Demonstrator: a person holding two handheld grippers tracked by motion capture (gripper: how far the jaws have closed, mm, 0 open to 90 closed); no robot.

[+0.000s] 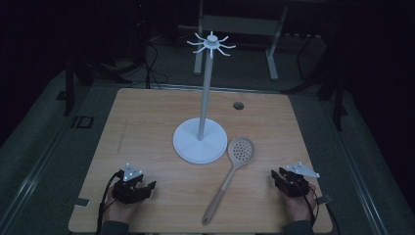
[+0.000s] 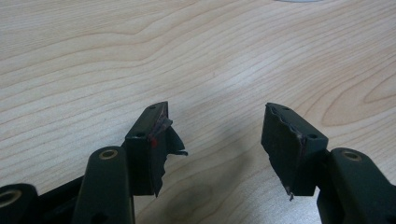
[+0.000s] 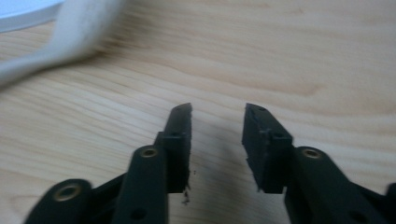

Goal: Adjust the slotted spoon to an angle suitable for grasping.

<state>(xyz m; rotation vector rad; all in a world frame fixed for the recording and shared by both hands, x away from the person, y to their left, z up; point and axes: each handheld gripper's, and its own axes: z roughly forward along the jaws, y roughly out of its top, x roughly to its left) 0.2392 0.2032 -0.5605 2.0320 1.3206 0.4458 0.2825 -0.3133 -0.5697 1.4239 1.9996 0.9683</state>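
Bare table [image 1: 147,127] lies ahead of the left claw [image 1: 145,188], and nothing is caught between its parted jaws. Ahead and inward of it, passage is blocked by the white stand [image 1: 200,139] with its tall pole. Between the two claws the slotted spoon [image 1: 230,176] lies slantwise. Open wood is left ahead of the right claw [image 1: 276,177], whose jaws stand apart.

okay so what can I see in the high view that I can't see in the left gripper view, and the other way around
High view alone: the slotted spoon, the rack's pole and hooked top, the right gripper, both hands, and the floor around the table.

Left gripper view alone: a close look at the left gripper's worn, ragged fingers, spread apart with nothing between them.

Both: the wooden table, the left gripper and the rack's white base.
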